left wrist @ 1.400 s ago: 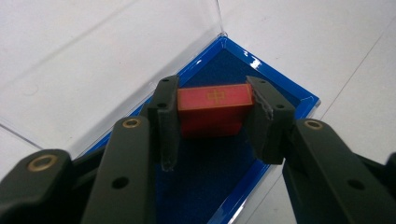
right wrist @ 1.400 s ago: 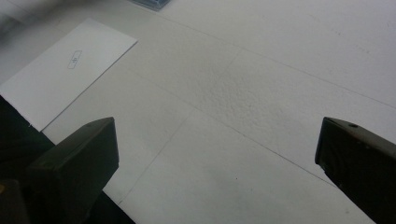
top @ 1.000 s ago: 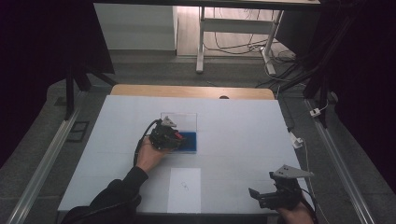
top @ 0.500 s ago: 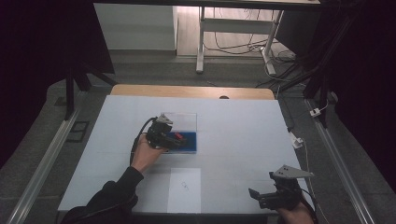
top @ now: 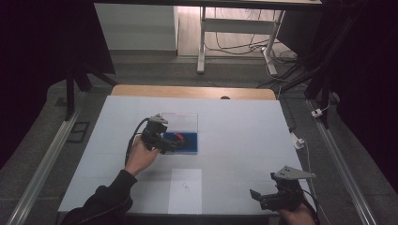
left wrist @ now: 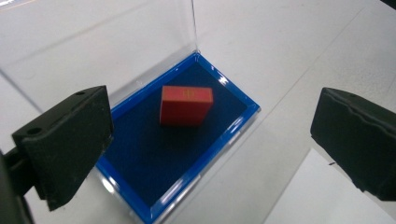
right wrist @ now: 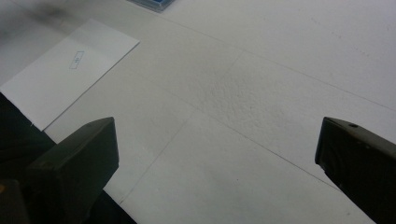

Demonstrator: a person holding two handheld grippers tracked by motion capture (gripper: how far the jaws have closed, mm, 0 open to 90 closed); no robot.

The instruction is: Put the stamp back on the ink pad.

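I held the left tongs (left wrist: 210, 140) spread wide just above the blue tray (left wrist: 140, 205), where the red block (left wrist: 186, 105) lay on the dark lining, near the clear upright lid (left wrist: 116, 51). My right tongs (right wrist: 219, 172) stood spread and empty over the white surface (right wrist: 261, 93), well apart from the tray, beside a paper sheet (right wrist: 65, 70).

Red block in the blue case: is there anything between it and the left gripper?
Nothing visible. In the left gripper view the red block lies alone on the floor of the blue case. The clear lid stands open behind it. The left gripper is open above the case, its jaws wide apart.
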